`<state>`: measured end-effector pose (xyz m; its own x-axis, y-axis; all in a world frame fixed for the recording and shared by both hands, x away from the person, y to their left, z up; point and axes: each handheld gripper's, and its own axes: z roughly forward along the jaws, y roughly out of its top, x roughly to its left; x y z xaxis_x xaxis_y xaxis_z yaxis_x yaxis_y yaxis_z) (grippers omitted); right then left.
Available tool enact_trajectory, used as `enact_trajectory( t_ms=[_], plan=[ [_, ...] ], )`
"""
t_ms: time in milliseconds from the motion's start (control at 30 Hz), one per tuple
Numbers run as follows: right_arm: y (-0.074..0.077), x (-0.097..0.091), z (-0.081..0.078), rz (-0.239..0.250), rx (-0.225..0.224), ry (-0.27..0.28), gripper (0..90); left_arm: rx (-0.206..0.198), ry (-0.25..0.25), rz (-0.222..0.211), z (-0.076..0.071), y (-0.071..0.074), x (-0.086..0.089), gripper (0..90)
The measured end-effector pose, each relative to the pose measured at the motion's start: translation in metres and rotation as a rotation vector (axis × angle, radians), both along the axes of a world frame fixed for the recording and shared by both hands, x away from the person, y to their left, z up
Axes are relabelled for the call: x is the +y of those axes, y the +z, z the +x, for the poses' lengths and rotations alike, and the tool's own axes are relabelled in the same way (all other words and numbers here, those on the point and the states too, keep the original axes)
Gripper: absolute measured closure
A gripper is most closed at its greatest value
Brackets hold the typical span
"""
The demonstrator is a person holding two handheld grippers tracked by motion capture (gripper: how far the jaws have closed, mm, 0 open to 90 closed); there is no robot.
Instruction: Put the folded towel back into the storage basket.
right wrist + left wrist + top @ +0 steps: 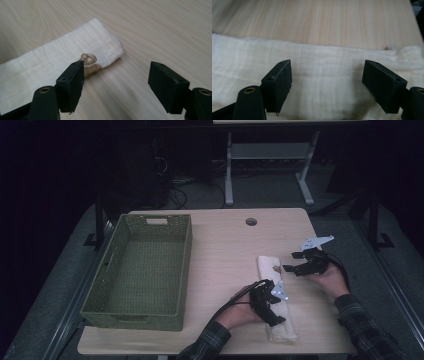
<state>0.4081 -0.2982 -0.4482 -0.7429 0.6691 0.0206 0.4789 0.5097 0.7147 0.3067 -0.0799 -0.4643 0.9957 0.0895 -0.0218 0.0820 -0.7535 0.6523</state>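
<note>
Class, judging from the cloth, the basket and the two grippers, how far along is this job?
Done: the cream cloth lies folded into a long narrow strip on the table. In hand: the left gripper is open just above the cloth, and the right gripper is open by its far end, gripping nothing. Left: probably another fold, perhaps moving it into the green basket, which holds nothing.

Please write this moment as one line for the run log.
cloth: folded, on table | left gripper: open over cloth | right gripper: open | basket: empty
</note>
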Motion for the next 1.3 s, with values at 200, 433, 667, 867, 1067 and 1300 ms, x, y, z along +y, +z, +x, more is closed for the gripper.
enact_trajectory(
  t_ms=[200, 433, 667, 867, 1067, 1300],
  plan=[
    [0.000, -0.001, 0.000, 0.002, 0.006, 0.002, 29.1, -0.011, -0.004, 0.006, 0.000, -0.002, -0.001, 22.1],
    [0.001, -0.001, 0.000, 0.010, 0.000, 0.005, 29.1, -0.009, -0.009, 0.008, 0.000, 0.002, 0.003, 52.1],
    [0.006, 0.000, -0.001, 0.033, 0.028, 0.088, 30.5, 0.020, 0.015, 0.025, 0.000, 0.005, 0.005, 75.6],
    [0.013, 0.011, 0.004, 0.040, 0.037, 0.180, 30.6, 0.039, 0.019, 0.021, 0.001, 0.005, 0.007, 77.7],
    [0.016, 0.030, 0.013, 0.031, 0.052, 0.248, 32.2, 0.066, 0.025, -0.018, 0.004, 0.002, 0.011, 78.0],
    [0.016, 0.051, 0.032, 0.055, 0.076, 0.294, 32.1, 0.070, 0.024, -0.022, 0.005, 0.001, 0.012, 78.1]
  ],
)
